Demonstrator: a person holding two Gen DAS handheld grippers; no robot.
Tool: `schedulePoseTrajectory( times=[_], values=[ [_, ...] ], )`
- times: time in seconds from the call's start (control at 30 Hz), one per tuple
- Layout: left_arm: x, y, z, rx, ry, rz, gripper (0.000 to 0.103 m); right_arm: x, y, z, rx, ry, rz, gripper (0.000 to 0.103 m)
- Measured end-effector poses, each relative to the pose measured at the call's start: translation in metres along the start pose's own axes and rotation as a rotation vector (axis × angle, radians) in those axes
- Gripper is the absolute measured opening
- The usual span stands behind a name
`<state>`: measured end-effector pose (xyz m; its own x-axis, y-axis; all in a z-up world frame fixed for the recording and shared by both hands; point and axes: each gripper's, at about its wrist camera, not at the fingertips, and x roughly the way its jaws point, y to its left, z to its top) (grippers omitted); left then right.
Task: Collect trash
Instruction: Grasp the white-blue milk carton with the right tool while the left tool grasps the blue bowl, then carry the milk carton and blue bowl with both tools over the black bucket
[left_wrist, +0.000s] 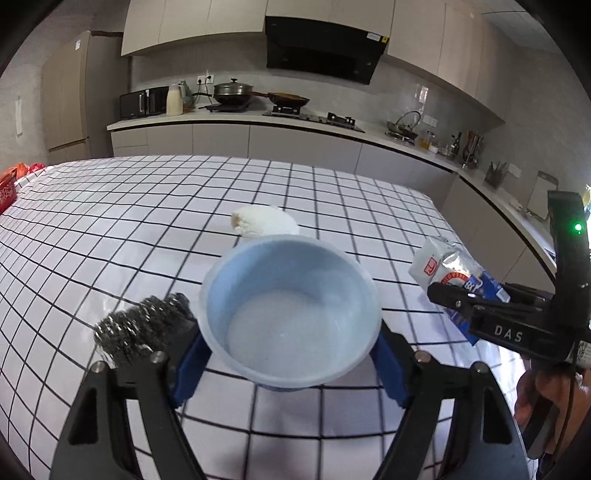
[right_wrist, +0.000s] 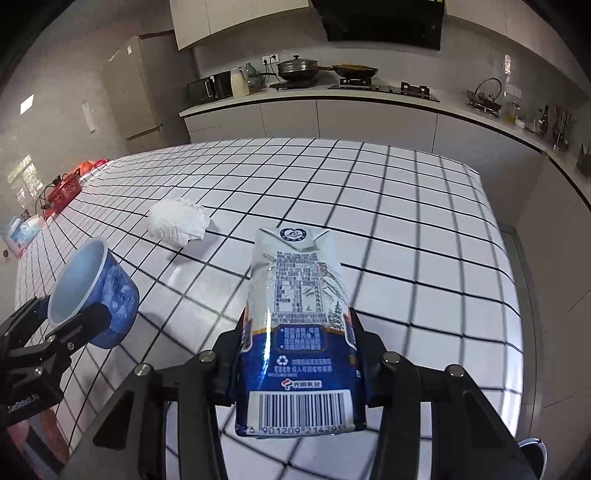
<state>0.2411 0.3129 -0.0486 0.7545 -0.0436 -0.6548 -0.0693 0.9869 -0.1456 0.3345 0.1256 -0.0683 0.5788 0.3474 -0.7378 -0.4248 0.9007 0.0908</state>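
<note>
The table (right_wrist: 406, 229) is covered with a white cloth with a black grid. A crumpled white paper tissue (right_wrist: 178, 221) lies on it near the middle. A steel wool scourer (left_wrist: 144, 325) lies on the cloth too. A red object (right_wrist: 64, 190) sits at the far left edge.

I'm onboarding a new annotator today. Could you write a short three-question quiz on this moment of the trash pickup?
1. True or false: the left gripper is empty.
2. What does the right gripper hold? A) steel scourer B) milk carton C) tissue
3. Which two loose items lie on the checked tablecloth?

Key
1. False: it is shut on the blue cup.
2. B, the milk carton.
3. The crumpled tissue and the steel scourer.
</note>
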Motion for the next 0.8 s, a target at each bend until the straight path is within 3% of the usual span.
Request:
schedulePoseTrajectory(
  times=[0.4,0.8],
  values=[
    [-0.028,-0.061,-0.006,0.06,-0.017,-0.052,0.079,-0.079,-0.042,-0.025,0.02,-0.065,-0.027,0.048],
    [-0.051,-0.14,-0.027,0.116,-0.018,-0.107,0.079,-0.155,-0.108,-0.067,0.076,-0.114,-0.077,0.048]
  ],
)
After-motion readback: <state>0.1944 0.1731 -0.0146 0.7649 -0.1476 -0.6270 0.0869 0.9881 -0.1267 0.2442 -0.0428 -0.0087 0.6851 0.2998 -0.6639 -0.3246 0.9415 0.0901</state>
